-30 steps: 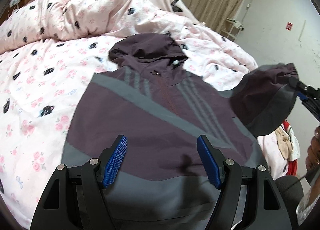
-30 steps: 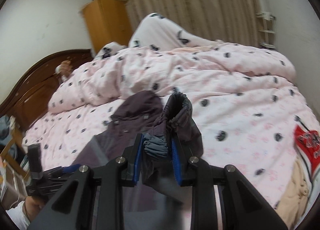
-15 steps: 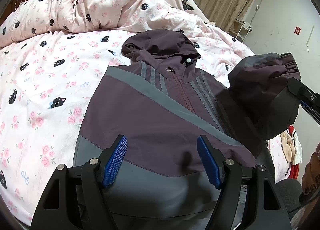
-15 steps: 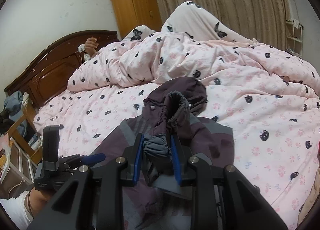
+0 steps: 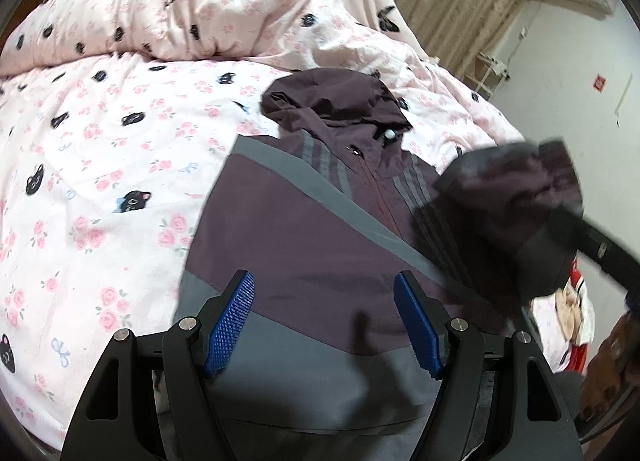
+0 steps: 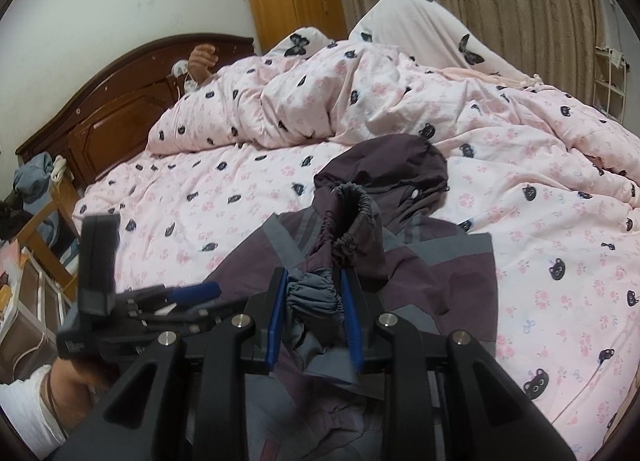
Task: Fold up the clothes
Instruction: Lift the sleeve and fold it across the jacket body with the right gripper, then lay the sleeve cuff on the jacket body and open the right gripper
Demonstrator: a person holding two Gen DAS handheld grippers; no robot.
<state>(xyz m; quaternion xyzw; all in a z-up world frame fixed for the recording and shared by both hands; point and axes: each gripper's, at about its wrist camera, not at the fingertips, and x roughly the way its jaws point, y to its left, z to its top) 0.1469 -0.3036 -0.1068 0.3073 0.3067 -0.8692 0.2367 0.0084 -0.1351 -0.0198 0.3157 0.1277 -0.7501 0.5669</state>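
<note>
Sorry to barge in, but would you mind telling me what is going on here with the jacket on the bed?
A person with a gripper in each hand is folding a purple and grey hooded jacket spread front-up on the pink cat-print quilt. The right gripper is shut on the elastic sleeve cuff and holds the sleeve up over the jacket's front. The left gripper is open over the jacket's hem, gripping nothing.

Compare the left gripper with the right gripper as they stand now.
The left gripper stands open with nothing between its pads; the right gripper is shut on the jacket's elastic cuff. The left hovers over the jacket's flat lower front; the right holds the sleeve up above the chest. Both have black frames and blue pads.
</note>
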